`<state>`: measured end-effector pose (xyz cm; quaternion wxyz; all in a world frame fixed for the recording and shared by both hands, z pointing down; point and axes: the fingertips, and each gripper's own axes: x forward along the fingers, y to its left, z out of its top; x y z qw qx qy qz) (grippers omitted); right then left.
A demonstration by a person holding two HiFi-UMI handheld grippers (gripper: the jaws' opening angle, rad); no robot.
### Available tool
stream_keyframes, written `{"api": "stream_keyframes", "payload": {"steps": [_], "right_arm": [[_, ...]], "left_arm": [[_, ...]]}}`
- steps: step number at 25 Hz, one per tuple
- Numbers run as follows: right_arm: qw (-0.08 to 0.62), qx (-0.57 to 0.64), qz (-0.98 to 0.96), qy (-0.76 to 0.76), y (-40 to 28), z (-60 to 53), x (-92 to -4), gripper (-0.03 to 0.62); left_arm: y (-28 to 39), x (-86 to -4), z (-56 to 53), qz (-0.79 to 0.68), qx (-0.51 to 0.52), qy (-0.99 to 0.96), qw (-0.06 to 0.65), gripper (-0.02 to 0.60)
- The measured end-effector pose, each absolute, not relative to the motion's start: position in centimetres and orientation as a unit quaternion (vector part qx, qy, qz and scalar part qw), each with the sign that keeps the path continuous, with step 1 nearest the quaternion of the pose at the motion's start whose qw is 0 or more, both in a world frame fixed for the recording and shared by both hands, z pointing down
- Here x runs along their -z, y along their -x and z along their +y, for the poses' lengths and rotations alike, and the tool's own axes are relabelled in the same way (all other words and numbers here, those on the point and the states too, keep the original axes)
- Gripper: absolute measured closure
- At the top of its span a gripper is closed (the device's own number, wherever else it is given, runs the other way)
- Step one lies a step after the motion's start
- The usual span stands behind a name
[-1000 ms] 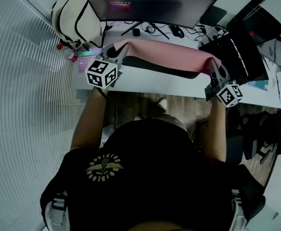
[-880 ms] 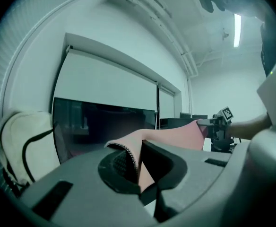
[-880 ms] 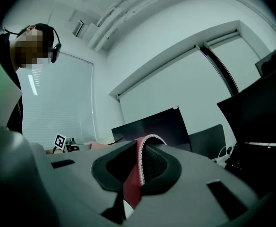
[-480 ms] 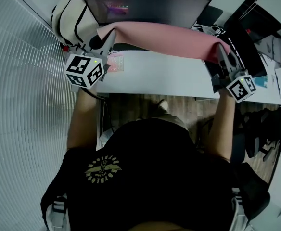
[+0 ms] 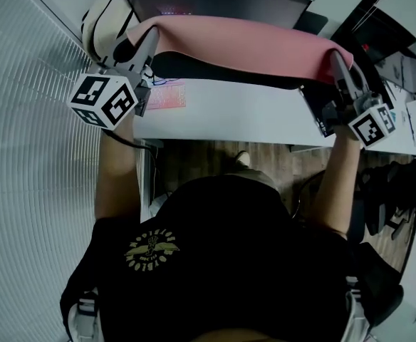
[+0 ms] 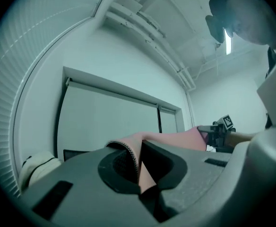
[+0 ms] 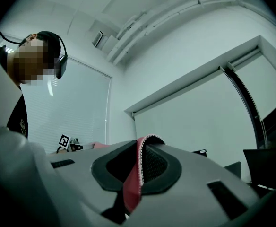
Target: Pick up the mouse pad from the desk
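The long pink mouse pad (image 5: 243, 45) with a black underside hangs stretched in the air above the white desk (image 5: 251, 116), in front of the monitor. My left gripper (image 5: 149, 40) is shut on its left end, and the pink edge (image 6: 139, 162) is pinched between the jaws in the left gripper view. My right gripper (image 5: 336, 57) is shut on the right end, where the stitched edge (image 7: 139, 167) sits between the jaws. Both grippers point roughly level, toward the far wall.
A dark curved monitor (image 5: 222, 2) stands at the back of the desk. A white bag (image 5: 105, 23) sits at the left end, next to a pink keypad (image 5: 167, 97). Black equipment (image 5: 379, 34) and papers crowd the right side. Wooden floor shows below the desk edge.
Both grippers have risen with the pad, lifting it off the desk until it hangs in front of the monitor. The desk surface under it and the pink keypad are now uncovered.
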<state>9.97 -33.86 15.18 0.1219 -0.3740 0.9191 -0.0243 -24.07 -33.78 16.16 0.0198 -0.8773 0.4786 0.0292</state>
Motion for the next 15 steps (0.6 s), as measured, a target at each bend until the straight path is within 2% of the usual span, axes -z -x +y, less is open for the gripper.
{"api": "stream_keyframes", "payload": {"steps": [6, 15], "right_arm": [[0.123, -0.002, 0.922, 0.368, -9.2, -33.6, -13.0, 0.571], [0.120, 0.003, 0.921, 0.371, -8.7, -33.4, -13.1, 0.572]], "left_arm": [[24.5, -13.8, -33.9, 0.480, -0.037, 0.875, 0.049, 0.558], [25.1, -14.3, -33.6, 0.485, -0.045, 0.872, 0.036, 0.558]]}}
